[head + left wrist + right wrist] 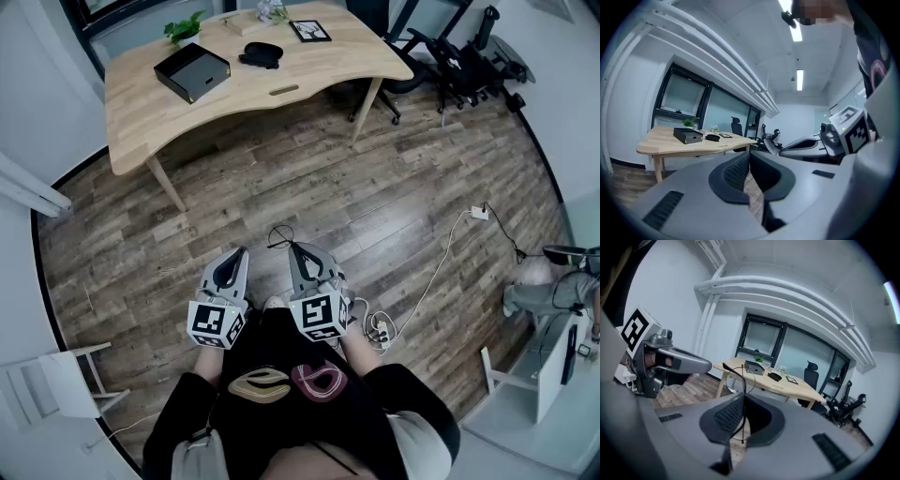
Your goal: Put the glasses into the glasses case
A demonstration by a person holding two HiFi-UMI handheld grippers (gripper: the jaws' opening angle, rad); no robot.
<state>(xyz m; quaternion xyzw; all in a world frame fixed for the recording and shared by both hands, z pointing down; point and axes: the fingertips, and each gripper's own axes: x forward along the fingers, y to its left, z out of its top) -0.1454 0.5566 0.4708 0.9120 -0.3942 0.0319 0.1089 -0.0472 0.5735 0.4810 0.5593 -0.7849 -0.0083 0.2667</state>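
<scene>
The thin wire-framed glasses (281, 234) (743, 380) hang from my right gripper (296, 247) (743, 401), which is shut on one temple. The lens ring stands just ahead of the pads. My left gripper (241, 252) (749, 157) is beside it, shut with nothing between its jaws. Both are held close to the person's body, above the wooden floor. The black oval glasses case (261, 54) (712, 137) (775, 376) lies far off on the light wooden table (141, 112), next to a black open box (192, 72).
A picture frame (309, 31) and a small plant (184, 29) sit at the table's back. Black office chairs (459, 61) stand at the right. A white cable (441, 262) and a power strip (380, 328) lie on the floor by the person's feet. White furniture (66, 384) stands at the lower left.
</scene>
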